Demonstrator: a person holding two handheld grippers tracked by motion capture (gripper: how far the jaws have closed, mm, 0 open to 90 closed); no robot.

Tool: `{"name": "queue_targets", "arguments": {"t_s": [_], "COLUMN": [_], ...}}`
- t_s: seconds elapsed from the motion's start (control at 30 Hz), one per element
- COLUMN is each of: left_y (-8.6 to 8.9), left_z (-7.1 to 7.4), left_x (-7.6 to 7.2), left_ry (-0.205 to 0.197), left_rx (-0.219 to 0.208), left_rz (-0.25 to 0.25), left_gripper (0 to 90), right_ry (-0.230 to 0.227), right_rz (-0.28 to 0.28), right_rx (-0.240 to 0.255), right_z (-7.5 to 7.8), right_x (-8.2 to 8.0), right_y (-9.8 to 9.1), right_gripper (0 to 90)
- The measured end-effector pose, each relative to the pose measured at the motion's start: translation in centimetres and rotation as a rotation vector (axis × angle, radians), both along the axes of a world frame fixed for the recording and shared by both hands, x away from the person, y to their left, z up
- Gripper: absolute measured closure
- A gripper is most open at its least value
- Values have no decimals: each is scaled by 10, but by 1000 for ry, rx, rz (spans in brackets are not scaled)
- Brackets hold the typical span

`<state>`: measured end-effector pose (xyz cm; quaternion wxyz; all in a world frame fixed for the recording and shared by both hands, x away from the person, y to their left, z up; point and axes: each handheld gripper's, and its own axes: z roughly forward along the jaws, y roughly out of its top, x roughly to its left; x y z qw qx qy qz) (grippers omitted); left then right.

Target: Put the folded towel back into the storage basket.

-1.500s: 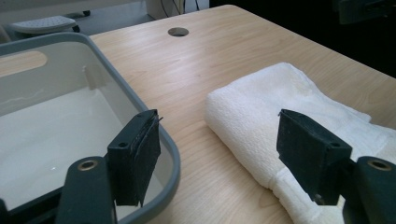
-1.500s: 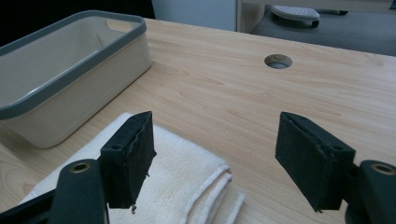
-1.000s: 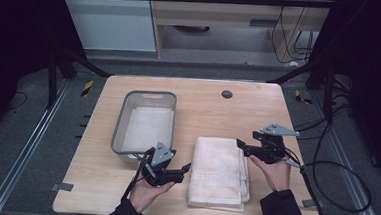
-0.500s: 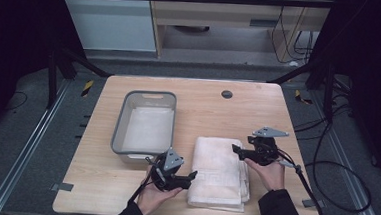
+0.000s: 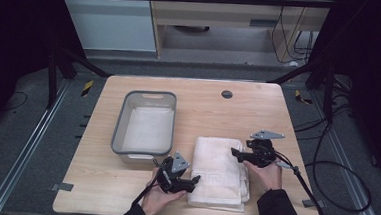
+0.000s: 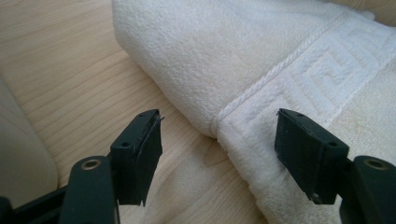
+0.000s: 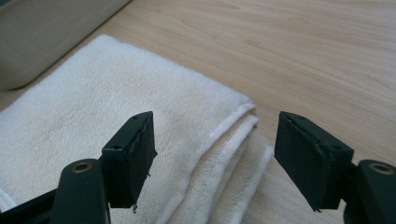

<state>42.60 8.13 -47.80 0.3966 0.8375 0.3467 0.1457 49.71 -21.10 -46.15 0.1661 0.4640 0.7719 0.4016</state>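
Just towel [image 5: 220, 169] between hand-held grippers

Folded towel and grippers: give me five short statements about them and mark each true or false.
1. The folded towel lies on the table, right of the grey bin. True.
2. The left gripper is shut on the towel's edge. False: its jaws stand open, with the towel's near edge between them, ungripped.
3. The right gripper is open above the towel's layered edge. True.
4. The towel is inside the bin. False: it lies on the bare wood beside it.
5. The towel bears a woven key-pattern band. True.
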Motion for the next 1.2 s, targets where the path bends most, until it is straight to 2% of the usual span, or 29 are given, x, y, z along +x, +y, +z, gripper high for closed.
{"name": "queue_targets", "arguments": {"t_s": [0.23, 0.33, 0.57, 0.67, 0.7, 0.8, 1.07, 1.2], "left_y": [-1, -4, -7, -9, -10, -11, -11, -11], "left_z": [-3, -5, -9, -12, -13, -14, -17, -17], "left_x": [1, -1, -1, 0, 0, 0, 6, 7], "left_ry": [17, 29, 44, 58, 62, 70, 124, 139], "left_rx": [-10, -14, -5, 1, 3, 7, -12, -16], "left_rz": [4, -11, -16, -9, -7, -8, -12, -30], "left_gripper": [320, 319, 320, 326, 332, 345, 365, 409], "right_ry": [27, 35, 56, 59, 77, 95, 127, 143], "right_rz": [7, 7, 11, 9, 3, -6, -8, -12], "right_rx": [-22, -30, -50, -44, -18, 3, 6, 17], "right_z": [-7, -10, -16, -18, -22, -24, -29, -31], "right_x": [1, 2, 3, 4, 5, 5, 7, 8], "right_y": [5, 6, 10, 9, 7, 4, 6, 6], "right_gripper": [289, 289, 285, 281, 275, 272, 285, 287]}}
